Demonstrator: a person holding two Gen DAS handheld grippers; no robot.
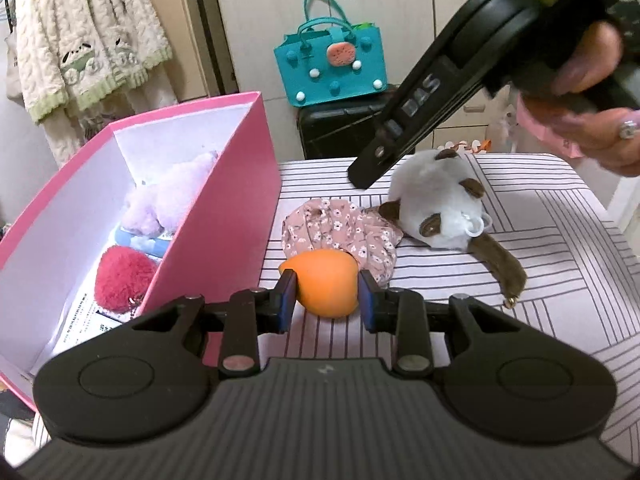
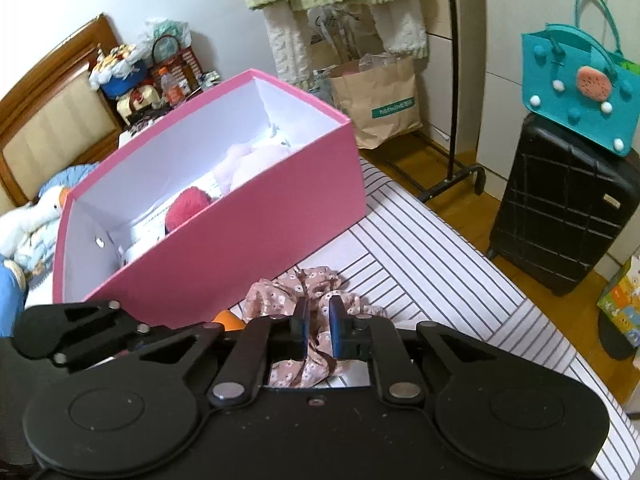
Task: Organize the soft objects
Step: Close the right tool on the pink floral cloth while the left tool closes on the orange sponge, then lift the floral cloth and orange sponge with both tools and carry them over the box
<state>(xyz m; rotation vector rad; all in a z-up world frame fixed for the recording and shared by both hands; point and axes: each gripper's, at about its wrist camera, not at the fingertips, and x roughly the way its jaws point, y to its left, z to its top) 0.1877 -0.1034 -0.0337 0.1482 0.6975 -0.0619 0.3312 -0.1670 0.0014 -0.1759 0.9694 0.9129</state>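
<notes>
My left gripper (image 1: pixel 326 300) is shut on an orange soft egg-shaped sponge (image 1: pixel 326 288), held just above the striped sheet (image 1: pixel 520 280) beside the pink box (image 1: pixel 232 208). Inside the box lie a purple plush (image 1: pixel 172 196) and a red pompom (image 1: pixel 124 280). A floral pink scrunchie (image 1: pixel 340 232) lies on the sheet behind the sponge, touching a white-and-brown plush cat (image 1: pixel 436 204). My right gripper (image 1: pixel 362 174) hangs above the cat's left side in a person's hand (image 1: pixel 592 80). In the right wrist view my right gripper (image 2: pixel 319 328) has its pads slightly apart, empty, over the scrunchie (image 2: pixel 280 292).
The pink box (image 2: pixel 240 240) stands open-topped on the sheet's left part. Past the bed's far edge a teal bag (image 2: pixel 580 92) sits on a black suitcase (image 2: pixel 560 208). A garment rack (image 2: pixel 452 80) with knit sweaters (image 1: pixel 80 40) and a paper bag (image 2: pixel 376 100) stand behind.
</notes>
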